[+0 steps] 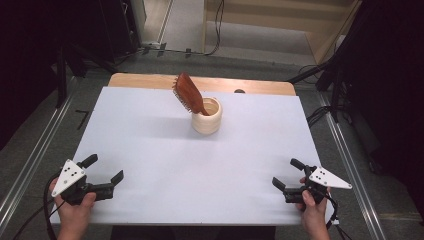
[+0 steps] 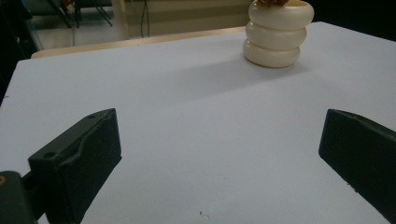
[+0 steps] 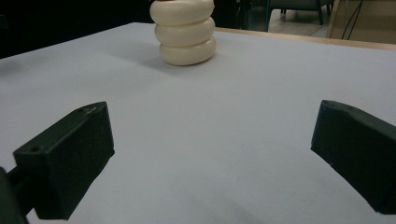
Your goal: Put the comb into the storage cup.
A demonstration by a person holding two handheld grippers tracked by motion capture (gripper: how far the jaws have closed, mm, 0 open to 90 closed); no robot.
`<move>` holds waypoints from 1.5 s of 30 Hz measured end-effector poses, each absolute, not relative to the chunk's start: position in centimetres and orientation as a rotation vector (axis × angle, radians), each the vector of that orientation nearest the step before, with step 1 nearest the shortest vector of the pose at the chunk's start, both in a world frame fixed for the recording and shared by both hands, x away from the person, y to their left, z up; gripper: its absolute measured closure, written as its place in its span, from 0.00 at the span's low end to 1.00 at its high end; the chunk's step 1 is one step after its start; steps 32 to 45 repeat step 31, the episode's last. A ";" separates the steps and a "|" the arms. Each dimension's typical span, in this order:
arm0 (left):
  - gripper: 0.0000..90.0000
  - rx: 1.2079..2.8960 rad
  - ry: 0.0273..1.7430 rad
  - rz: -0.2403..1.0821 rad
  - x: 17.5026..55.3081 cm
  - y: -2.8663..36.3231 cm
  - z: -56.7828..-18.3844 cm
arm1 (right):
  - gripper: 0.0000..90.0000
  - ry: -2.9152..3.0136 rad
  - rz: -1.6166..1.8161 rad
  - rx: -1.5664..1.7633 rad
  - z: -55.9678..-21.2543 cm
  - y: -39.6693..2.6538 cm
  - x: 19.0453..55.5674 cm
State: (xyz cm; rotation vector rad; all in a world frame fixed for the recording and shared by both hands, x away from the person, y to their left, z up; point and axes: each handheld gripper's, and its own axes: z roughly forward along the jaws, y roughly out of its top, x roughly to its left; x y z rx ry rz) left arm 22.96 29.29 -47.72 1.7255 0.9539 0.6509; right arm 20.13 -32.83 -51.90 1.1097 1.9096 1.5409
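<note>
A cream ribbed cup [image 1: 207,116] stands upright on the white table top [image 1: 150,150], toward the back middle. A brown wooden hairbrush [image 1: 189,93] leans out of it to the left, head up. The cup [image 2: 277,33] appears at the upper right of the left gripper view and the cup [image 3: 186,31] at the top middle of the right gripper view. My left gripper [image 1: 105,168] is open near the front left corner, held in a hand. At the front right corner my right gripper [image 1: 288,173] is open too. Both are far from the cup, with nothing between their jaws.
A wooden strip [image 1: 145,80] runs along the table's far edge. Metal floor rails [image 1: 35,155] flank the table on both sides. Cables [image 1: 320,112] and dark stands lie on the floor beyond the back corners.
</note>
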 end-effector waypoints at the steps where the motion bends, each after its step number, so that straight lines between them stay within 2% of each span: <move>1: 0.00 1.727 0.954 0.657 22.9 29.4 -47.7 | 0.00 1.909 1.543 1.110 -51.9 -32.8 20.1; 23: 0.00 1.665 1.012 0.589 23.6 31.6 -49.1 | 0.00 1.915 1.534 1.112 -51.9 -32.8 20.2; 45: 0.00 1.669 1.020 0.588 23.6 31.5 -49.3 | 0.00 1.918 1.527 1.114 -51.9 -32.7 20.2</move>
